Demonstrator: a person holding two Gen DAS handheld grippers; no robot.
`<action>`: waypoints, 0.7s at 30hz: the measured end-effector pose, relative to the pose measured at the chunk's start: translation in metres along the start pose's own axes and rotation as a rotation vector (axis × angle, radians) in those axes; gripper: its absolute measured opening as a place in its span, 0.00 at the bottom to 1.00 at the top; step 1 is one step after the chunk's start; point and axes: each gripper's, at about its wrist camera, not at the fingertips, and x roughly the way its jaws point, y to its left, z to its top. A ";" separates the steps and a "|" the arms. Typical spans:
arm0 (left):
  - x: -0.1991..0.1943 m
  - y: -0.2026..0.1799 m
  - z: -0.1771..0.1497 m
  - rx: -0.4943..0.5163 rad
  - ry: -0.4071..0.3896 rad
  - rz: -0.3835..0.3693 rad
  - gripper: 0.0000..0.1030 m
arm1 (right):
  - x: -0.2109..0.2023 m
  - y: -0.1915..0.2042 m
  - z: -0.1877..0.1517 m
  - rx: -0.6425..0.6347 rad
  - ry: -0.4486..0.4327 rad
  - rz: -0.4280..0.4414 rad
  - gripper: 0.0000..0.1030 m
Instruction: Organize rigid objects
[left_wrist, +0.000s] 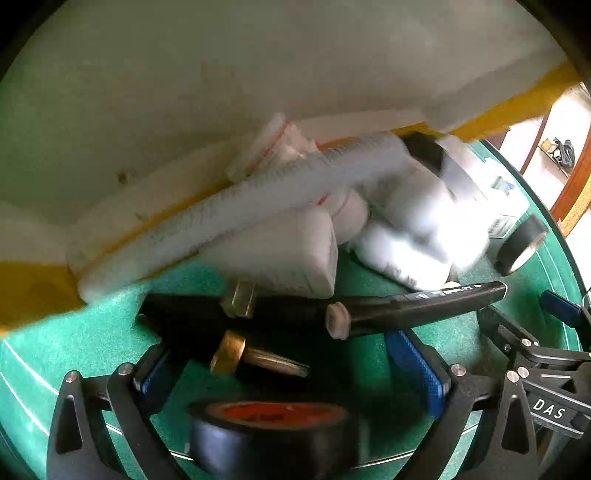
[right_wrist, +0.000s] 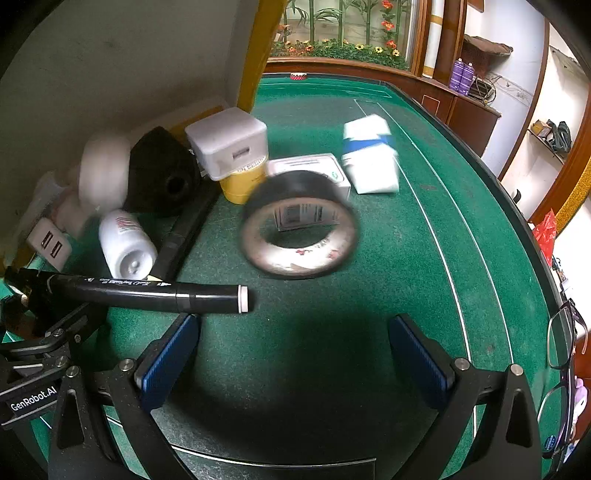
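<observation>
Ahead of me the green felt table with thin white lines runs to a dark wooden rim. Upper left of the frame, a plain off-white wall meets a yellow post. At top centre, a glass panel shows painted bamboo and orange flowers. Two purple spray cans stand on a wooden ledge at upper right. Black-framed eyeglasses lie at the right edge.

**Count on the green felt**

Two black tape rolls, one black marker, two USB chargers, one white bottle, one yellow jar, two cartons.
</observation>
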 end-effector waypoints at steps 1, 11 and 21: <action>0.000 -0.001 0.000 0.000 -0.001 0.000 1.00 | 0.000 0.000 0.000 0.000 0.000 0.000 1.00; 0.003 -0.010 -0.005 0.000 -0.003 0.002 1.00 | 0.000 0.001 -0.001 0.000 0.000 0.000 1.00; 0.000 -0.003 -0.014 -0.001 -0.004 0.002 1.00 | -0.001 -0.002 0.000 0.000 -0.001 0.001 1.00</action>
